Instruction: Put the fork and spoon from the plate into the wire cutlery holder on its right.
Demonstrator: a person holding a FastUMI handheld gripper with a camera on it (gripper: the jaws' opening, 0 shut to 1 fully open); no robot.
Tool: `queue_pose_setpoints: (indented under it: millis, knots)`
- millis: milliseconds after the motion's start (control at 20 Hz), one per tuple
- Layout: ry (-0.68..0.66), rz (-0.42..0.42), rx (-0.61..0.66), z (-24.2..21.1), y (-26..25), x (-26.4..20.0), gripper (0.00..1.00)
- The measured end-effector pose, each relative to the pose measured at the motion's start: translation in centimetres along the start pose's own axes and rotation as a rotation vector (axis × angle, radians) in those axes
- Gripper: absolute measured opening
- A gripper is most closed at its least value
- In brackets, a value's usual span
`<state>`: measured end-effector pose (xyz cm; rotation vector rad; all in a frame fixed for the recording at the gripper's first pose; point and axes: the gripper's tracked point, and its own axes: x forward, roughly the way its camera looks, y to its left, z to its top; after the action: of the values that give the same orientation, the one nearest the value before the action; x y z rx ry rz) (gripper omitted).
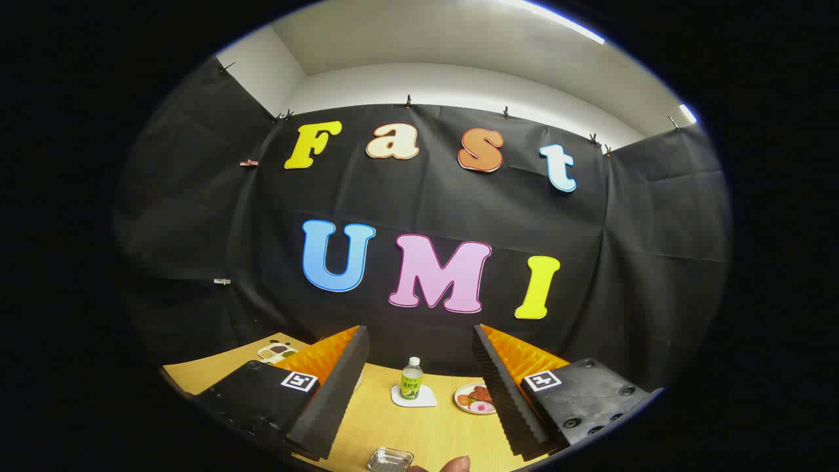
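Between the spread hand-held gripper (419, 367) fingers, a food plate (474, 398) beyond.

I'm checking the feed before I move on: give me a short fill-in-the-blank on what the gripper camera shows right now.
1. The gripper has its fingers ____, nothing between them.
2. Beyond the fingers a small bottle stands on a white ____.
3. Beside the bottle, a plate holds ____.
4. The small metal tray lies on the ____ table.

Missing words: open; coaster; food; wooden
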<state>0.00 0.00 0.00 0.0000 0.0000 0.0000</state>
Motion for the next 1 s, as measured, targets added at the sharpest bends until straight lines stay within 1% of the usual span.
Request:
queue_pose_setpoints:
  millis: [650,1000]
  knots:
    - [0.000,0.029,0.005,0.2,1.5,0.4,0.98]
    - [0.005,0.017,0.005,0.1,1.5,0.1,0.98]
